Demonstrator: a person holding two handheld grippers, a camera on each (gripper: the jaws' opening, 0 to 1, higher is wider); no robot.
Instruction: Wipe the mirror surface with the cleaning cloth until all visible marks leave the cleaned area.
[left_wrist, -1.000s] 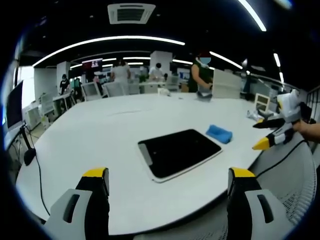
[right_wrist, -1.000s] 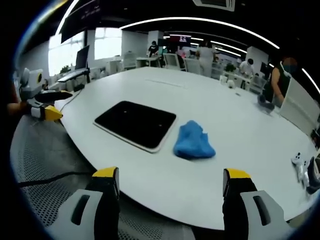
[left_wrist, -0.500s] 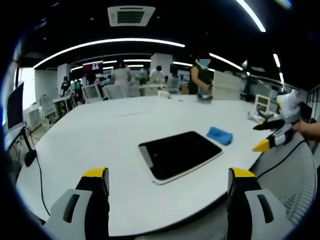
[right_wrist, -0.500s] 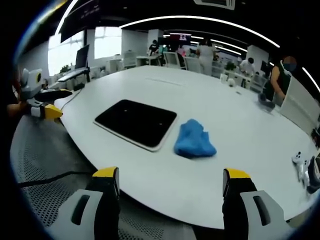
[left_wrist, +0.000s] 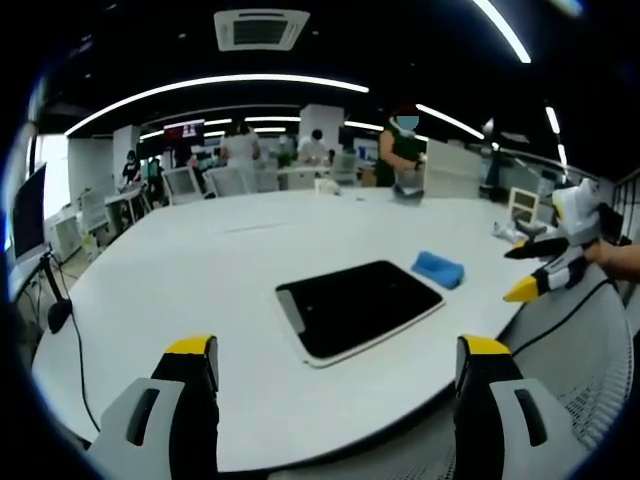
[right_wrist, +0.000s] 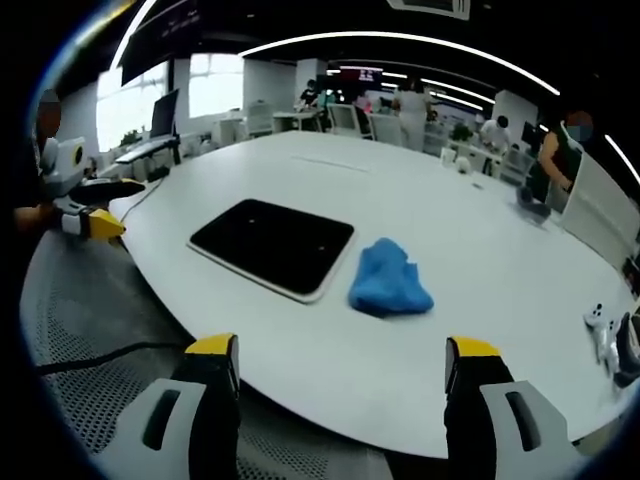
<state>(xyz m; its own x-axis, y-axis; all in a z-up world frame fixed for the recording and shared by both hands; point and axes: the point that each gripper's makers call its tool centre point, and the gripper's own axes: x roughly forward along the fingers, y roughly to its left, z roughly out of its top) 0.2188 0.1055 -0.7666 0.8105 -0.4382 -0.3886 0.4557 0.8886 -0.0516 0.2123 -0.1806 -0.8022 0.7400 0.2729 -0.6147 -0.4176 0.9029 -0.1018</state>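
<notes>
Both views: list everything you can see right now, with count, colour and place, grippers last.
table: one, white, large and rounded, under everything.
mirror: one, dark face with a pale rim, flat on the table near its front edge.
cloth: one, blue, bunched on the table beside the mirror, close to its rim.
small white objects: a few, at the table's far right edge in the right gripper view; too small to identify.
cable: one, dark, hanging off the table edge in the left gripper view.
people: several, standing in the background office.
left gripper: black with yellow tips, jaws apart, empty, short of the table.
right gripper: same colours, jaws apart, empty, short of the table.
</notes>
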